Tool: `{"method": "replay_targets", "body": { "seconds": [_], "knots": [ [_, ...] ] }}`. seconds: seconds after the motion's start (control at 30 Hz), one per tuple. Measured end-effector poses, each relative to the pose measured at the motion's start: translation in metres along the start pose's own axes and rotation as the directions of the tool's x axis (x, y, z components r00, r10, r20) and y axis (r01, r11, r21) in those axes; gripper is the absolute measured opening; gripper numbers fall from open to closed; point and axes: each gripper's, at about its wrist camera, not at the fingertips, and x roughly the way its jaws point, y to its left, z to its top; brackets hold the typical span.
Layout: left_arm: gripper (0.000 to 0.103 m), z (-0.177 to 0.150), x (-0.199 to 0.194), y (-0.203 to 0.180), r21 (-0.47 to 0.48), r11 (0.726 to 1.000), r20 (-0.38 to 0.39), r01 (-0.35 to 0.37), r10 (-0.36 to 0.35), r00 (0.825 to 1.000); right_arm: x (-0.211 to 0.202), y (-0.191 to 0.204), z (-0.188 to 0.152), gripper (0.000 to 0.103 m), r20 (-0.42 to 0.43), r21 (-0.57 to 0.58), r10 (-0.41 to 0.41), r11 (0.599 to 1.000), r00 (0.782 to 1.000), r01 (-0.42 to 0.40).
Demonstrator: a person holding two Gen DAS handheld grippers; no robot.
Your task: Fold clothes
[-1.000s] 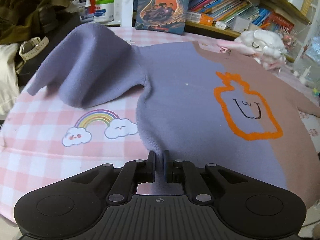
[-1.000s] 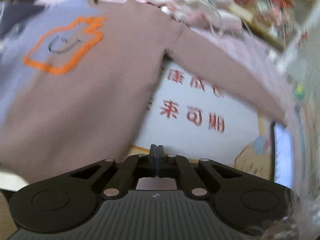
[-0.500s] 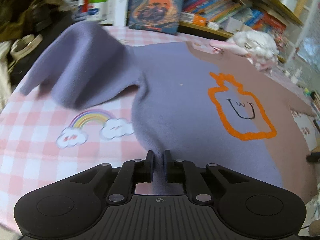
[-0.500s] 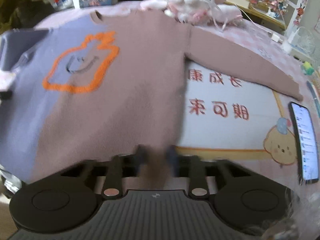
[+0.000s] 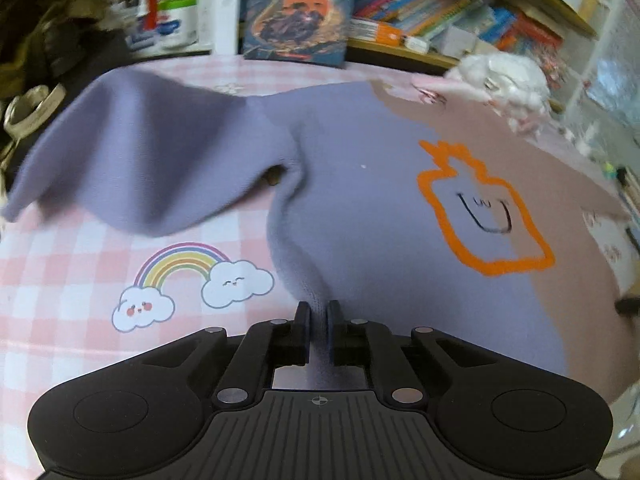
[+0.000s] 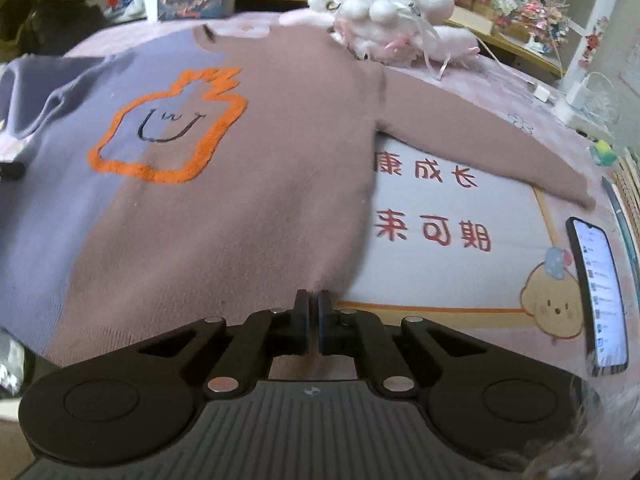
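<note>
Two-tone sweater (image 6: pixel 224 200) spread face-up on the pink table cover (image 5: pixel 72 264), sleeves out, no fold made. Left gripper (image 5: pixel 318 320) and right gripper (image 6: pixel 313 312) each pinch a hem corner; all folds remain.

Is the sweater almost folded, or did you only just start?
Only just started. The sweater lies spread flat, both sleeves still out, nothing folded yet. In hand: the left gripper pinches the purple hem corner, and the right gripper has just closed on the brown one. All the folding is left.
</note>
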Motion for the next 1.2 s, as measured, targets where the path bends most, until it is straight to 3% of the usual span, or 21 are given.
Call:
{"method": "replay_targets", "body": {
  "seconds": [0.1, 0.27, 0.3, 0.4, 0.53, 0.6, 0.67, 0.7, 0.8, 0.97, 1.0, 1.07, 1.1, 1.13, 1.2],
  "knots": [
    [0.008, -0.002, -0.002, 0.003, -0.028, 1.000, 0.013, 0.011, -0.011, 1.000, -0.002, 0.007, -0.002, 0.004, 0.005, -0.028, -0.030, 0.999, 1.000, 0.030],
    [0.009, -0.003, -0.001, -0.002, 0.005, 1.000, 0.020, 0.014, -0.014, 1.000, -0.004, 0.002, -0.005, 0.004, 0.012, -0.002, -0.053, 0.999, 0.998, 0.054],
    [0.014, -0.003, -0.002, 0.000, 0.001, 1.000, 0.018, 0.015, -0.015, 1.000, -0.003, 0.003, -0.005, 0.004, 0.014, -0.004, -0.068, 0.998, 0.998, 0.068],
    [0.015, 0.000, -0.017, 0.018, -0.037, 0.998, 0.069, 0.041, -0.039, 0.997, -0.002, 0.009, -0.005, 0.005, 0.016, -0.005, -0.095, 0.995, 0.995, 0.095],
    [0.016, 0.001, -0.048, 0.072, -0.177, 0.984, 0.201, -0.029, 0.065, 0.977, -0.004, 0.011, -0.007, 0.010, 0.020, 0.000, -0.114, 0.993, 0.993, 0.114],
    [0.019, 0.002, -0.055, 0.102, -0.248, 0.964, 0.223, -0.100, 0.157, 0.962, -0.004, 0.013, -0.007, 0.013, 0.021, 0.001, -0.130, 0.992, 0.991, 0.130],
    [0.029, 0.003, -0.057, 0.128, -0.279, 0.944, 0.226, -0.179, 0.245, 0.943, -0.004, 0.016, -0.006, 0.020, 0.023, -0.007, -0.150, 0.989, 0.988, 0.150],
    [0.033, 0.003, -0.054, 0.137, -0.273, 0.935, 0.225, -0.225, 0.290, 0.930, -0.004, 0.017, -0.006, 0.022, 0.023, -0.012, -0.159, 0.987, 0.987, 0.159],
    [0.034, 0.011, -0.040, 0.153, -0.188, 0.919, 0.226, -0.348, 0.385, 0.895, -0.003, 0.018, -0.005, 0.023, 0.016, -0.022, -0.168, 0.985, 0.986, 0.169],
    [0.034, 0.037, -0.015, 0.157, 0.060, 0.905, 0.243, -0.421, 0.396, 0.886, -0.002, 0.018, 0.000, 0.024, -0.010, -0.034, -0.174, 0.984, 0.985, 0.173],
    [0.034, 0.042, -0.011, 0.158, 0.098, 0.901, 0.241, -0.422, 0.390, 0.889, -0.001, 0.019, 0.001, 0.024, -0.015, -0.036, -0.176, 0.984, 0.984, 0.175],
    [0.016, 0.053, -0.006, 0.161, 0.157, 0.897, 0.239, -0.412, 0.371, 0.898, -0.001, 0.020, 0.003, 0.024, -0.022, -0.042, -0.180, 0.983, 0.983, 0.179],
    [0.000, 0.058, -0.008, 0.164, 0.139, 0.910, 0.240, -0.390, 0.351, 0.905, 0.000, 0.020, 0.003, 0.024, -0.024, -0.041, -0.180, 0.983, 0.983, 0.179],
    [0.000, 0.064, -0.012, 0.170, 0.087, 0.924, 0.251, -0.373, 0.342, 0.906, 0.000, 0.020, 0.003, 0.024, -0.026, -0.041, -0.180, 0.983, 0.983, 0.179],
    [0.000, 0.071, -0.024, 0.184, -0.057, 0.924, 0.281, -0.378, 0.378, 0.882, 0.000, 0.019, 0.004, 0.024, -0.029, -0.036, -0.178, 0.984, 0.984, 0.177]
  ]
}}
